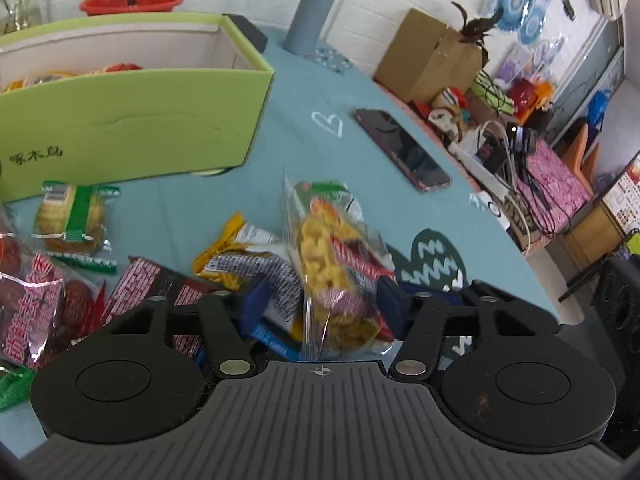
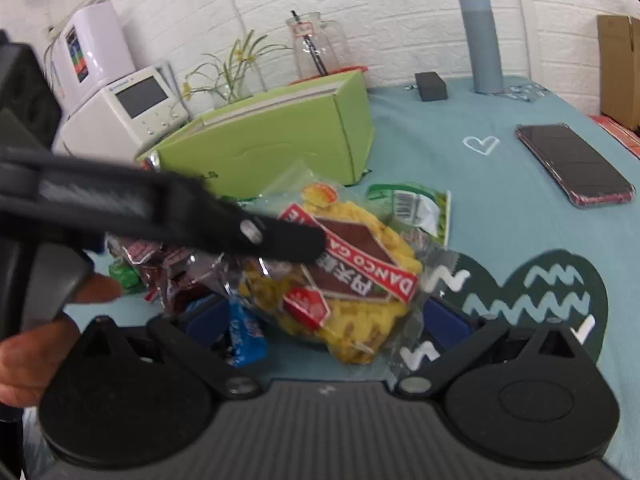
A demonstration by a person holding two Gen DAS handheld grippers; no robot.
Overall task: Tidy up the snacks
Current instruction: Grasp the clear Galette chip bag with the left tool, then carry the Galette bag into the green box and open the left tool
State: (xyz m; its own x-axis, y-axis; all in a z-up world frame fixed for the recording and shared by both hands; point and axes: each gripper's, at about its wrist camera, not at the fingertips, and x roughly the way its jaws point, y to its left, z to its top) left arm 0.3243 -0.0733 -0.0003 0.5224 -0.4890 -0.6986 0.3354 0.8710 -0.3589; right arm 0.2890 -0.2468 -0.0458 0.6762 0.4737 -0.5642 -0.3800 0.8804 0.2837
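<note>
A yellow snack packet with red labels (image 1: 336, 264) stands on edge between the blue pads of my left gripper (image 1: 320, 300), whose jaws stand apart on either side of it. The same packet (image 2: 352, 280) lies between the open jaws of my right gripper (image 2: 328, 316); the left gripper's black finger (image 2: 280, 236) crosses over it there. A green cardboard box (image 1: 132, 120) with a few snacks inside stands at the back left. Loose snacks lie on the blue cloth: red packets (image 1: 36, 300), a green-striped cake packet (image 1: 74, 220), a yellow-and-white packet (image 1: 240, 252).
A black phone (image 1: 400, 148) lies on the cloth to the right. A grey cylinder (image 1: 314, 8) and a brown carton (image 1: 432, 56) stand at the back. Clutter and cables crowd the table's right edge. A white appliance (image 2: 128, 112) stands behind the green box.
</note>
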